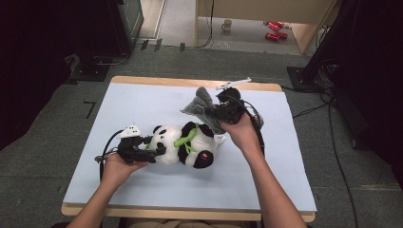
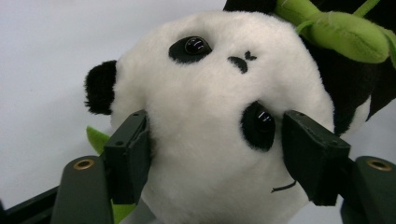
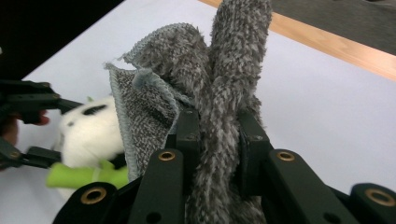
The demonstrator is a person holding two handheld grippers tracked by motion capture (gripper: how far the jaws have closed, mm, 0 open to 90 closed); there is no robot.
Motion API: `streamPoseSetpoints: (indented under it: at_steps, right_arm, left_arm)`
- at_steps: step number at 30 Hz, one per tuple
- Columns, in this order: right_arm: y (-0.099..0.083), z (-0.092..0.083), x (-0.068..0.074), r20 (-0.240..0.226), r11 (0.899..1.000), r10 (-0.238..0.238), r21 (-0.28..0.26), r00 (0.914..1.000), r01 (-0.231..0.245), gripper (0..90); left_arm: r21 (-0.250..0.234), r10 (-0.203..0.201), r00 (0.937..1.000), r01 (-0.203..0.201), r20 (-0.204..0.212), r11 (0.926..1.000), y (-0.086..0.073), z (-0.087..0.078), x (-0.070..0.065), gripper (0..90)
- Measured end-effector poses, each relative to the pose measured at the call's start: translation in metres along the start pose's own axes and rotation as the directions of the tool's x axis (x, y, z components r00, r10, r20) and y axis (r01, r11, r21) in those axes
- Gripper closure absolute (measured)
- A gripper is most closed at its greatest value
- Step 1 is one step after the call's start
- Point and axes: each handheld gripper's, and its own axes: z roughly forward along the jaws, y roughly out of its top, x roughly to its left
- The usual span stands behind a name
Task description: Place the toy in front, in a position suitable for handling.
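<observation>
A black-and-white plush panda [image 1: 185, 145] with a green scarf lies on the pale blue table top [image 1: 142, 190], head toward the left. My left gripper [image 1: 159, 148] comes at it from the left. In the left gripper view its two pads press into the white fur on either side of the panda's head [image 2: 210, 93]. My right gripper [image 1: 216, 114] hovers above and behind the panda, shut on a fuzzy grey cloth [image 1: 199, 105]. In the right gripper view the cloth [image 3: 187, 60] stands up, bunched between the jaws, with the panda [image 3: 84, 133] below at the left.
The table has a wooden rim [image 1: 190, 81] at the far edge. Beyond it on the floor stand a cup [image 1: 227, 24] and red objects [image 1: 274, 29]. Black stands and cables flank the table on both sides.
</observation>
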Motion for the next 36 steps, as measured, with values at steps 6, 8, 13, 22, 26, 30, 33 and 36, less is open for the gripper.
streamPoseSetpoints:
  at_steps: [6,8,13,22,26,30,33,36]
  right_arm:
    - [0.016,0.03,0.03,-0.039,0.995,-0.093,0.031,0.9949,0.094,75.1]
    - [0.02,0.041,0.039,-0.049,0.992,-0.109,0.055,0.9928,0.112,75.1]
    - [0.028,0.066,0.059,-0.095,0.986,-0.138,0.079,0.9859,0.146,75.1]
    - [0.033,0.109,0.091,-0.132,0.968,-0.178,0.155,0.9752,0.197,75.0]
    - [0.027,0.122,0.094,-0.123,0.956,-0.192,0.201,0.9736,0.214,75.3]
    - [0.024,0.122,0.088,-0.084,0.938,-0.253,0.223,0.9637,0.266,76.2]
    - [0.022,0.121,0.073,-0.07,0.948,-0.203,0.236,0.9767,0.214,76.9]
    - [0.019,0.117,0.063,-0.045,0.946,-0.185,0.261,0.9816,0.191,77.3]
  left_arm:
    - [0.0,0.0,0.9999,0.0,-0.012,1.0,0.0,-0.001,-0.002,32.5]
    - [0.004,0.001,0.9999,-0.001,-0.016,1.0,0.0,-0.001,-0.003,32.9]
    - [0.004,-0.011,0.9997,0.011,-0.022,0.9999,0.002,-0.001,-0.002,35.8]
    - [0.017,-0.005,0.9987,0.006,-0.051,0.9998,0.005,-0.002,-0.006,39.5]
    - [0.017,-0.014,0.9989,0.014,-0.044,0.9998,0.004,-0.001,-0.004,39.5]
    - [0.016,-0.014,0.9989,0.015,-0.045,0.9998,0.004,-0.001,-0.005,39.7]
    - [0.017,-0.007,0.999,0.007,-0.045,0.9998,0.004,-0.001,-0.005,39.9]
    - [0.019,0.004,0.999,-0.003,-0.044,0.9998,0.004,-0.001,-0.006,40.1]
